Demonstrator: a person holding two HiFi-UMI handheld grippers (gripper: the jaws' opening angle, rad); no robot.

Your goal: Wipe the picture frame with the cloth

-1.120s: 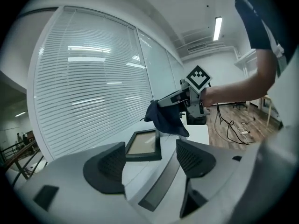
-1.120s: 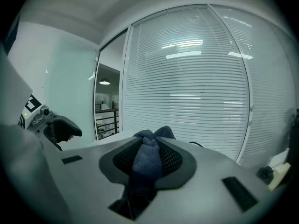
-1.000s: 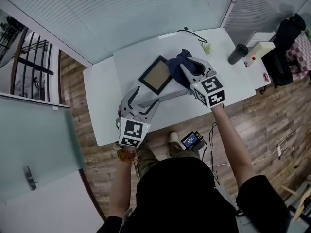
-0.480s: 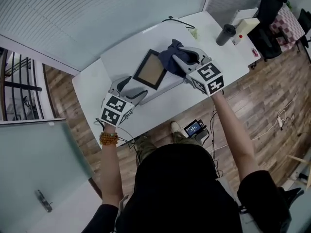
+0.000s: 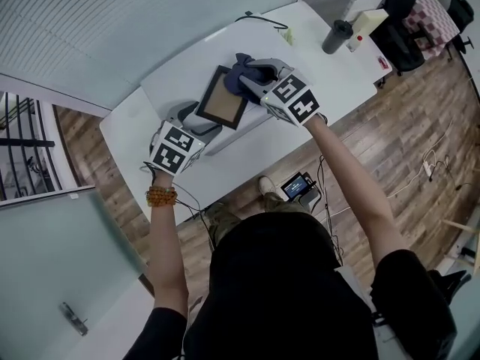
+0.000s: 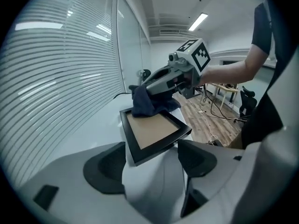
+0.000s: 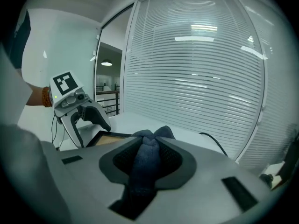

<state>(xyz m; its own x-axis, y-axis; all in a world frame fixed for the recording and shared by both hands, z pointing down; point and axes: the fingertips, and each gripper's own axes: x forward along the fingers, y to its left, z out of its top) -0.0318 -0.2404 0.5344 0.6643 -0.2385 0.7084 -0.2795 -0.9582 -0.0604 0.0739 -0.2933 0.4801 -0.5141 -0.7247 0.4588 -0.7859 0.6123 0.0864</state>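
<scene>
A black-rimmed rectangular picture frame with a tan panel (image 5: 223, 105) lies near the middle of the white counter (image 5: 247, 152), as far as I can tell flat. The right tongs (image 5: 253, 82) are clamped on a bunched dark blue cloth (image 6: 142, 104), which rests on the frame's far edge. The left tongs (image 5: 196, 122) have just been opening and stand wide apart, with the frame's near corner just ahead between the jaws and neither pad touching it. The frame looks light and stiff, so I expect it to skate on the smooth counter under a wiping stroke. Its panel may be fragile, so the sounder hold is on the rim at that near corner, not on the panel. The cloth is soft and limp, and only the wad outside the jaws can do the wiping. A dark grey cylindrical tumbler (image 5: 336, 36), a white box (image 5: 364, 21) and a black cable (image 5: 262, 19) sit well apart at the counter's far side. Nothing stands in the way.
</scene>
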